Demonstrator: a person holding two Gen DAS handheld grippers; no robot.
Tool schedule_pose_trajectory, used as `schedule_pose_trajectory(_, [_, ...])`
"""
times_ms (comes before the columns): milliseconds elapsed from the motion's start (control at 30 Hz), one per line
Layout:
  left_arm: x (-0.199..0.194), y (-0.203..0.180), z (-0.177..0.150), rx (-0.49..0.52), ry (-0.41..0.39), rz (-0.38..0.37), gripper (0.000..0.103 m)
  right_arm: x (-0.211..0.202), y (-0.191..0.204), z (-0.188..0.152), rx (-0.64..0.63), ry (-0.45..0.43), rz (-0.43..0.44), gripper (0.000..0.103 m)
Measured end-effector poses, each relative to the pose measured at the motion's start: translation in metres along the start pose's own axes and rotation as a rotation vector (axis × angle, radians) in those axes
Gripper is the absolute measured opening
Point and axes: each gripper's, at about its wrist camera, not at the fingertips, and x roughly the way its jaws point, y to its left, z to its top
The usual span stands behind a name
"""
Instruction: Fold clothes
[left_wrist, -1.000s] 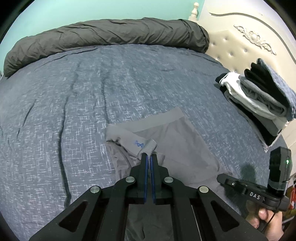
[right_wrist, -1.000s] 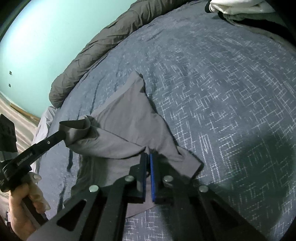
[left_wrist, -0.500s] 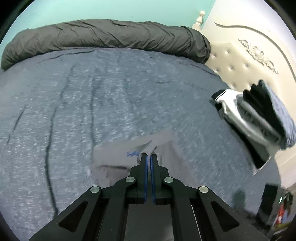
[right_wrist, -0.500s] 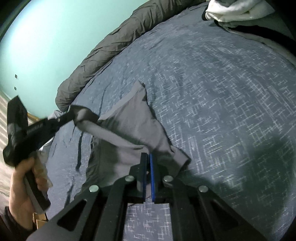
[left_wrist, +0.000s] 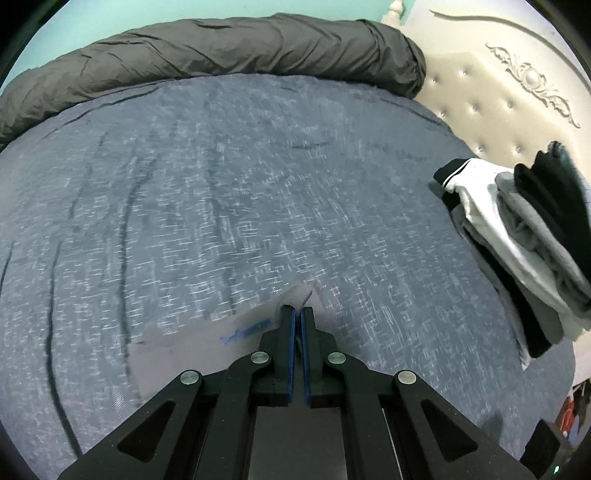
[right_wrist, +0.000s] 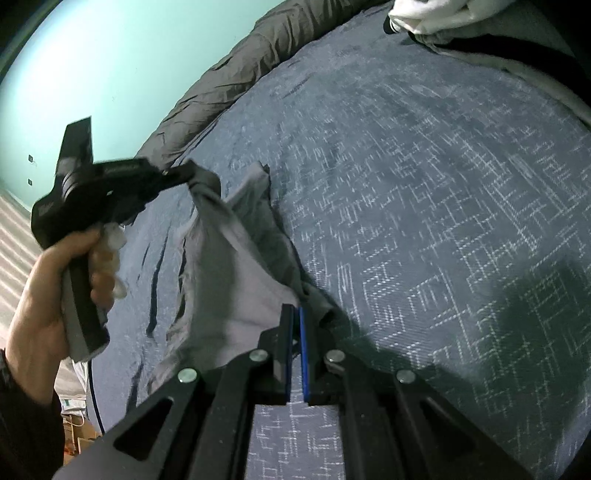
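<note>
Lifted higher than a second ago, the grey shorts now hang between both tongs instead of lying spread on the bed.

Left wrist view: the left tongs are clenched on a corner of the waistband, whose blue print is too blurred to read. A stack of folded clothes sits on the bed by the cream headboard, with a dark rolled duvet along the far edge.

Right wrist view: the right tongs grip another edge of the shorts. The left hand holds its tool upright, raised above the bed, the cloth stretched taut down to the right tongs. Lettering on that tool is unreadable.
</note>
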Motion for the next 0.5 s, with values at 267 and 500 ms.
schedule_pose_trajectory(267, [0.034,-0.002,0.004,-0.031,0.057,-0.015,0.014,0.002,-0.004,-0.004,-0.006,0.025,-0.005,0.003])
schedule_pose_trajectory(500, [-0.009,0.026,0.004,-0.039,-0.023,-0.019,0.039,0.002,-0.007,-0.006,-0.002,0.038,-0.005,0.003])
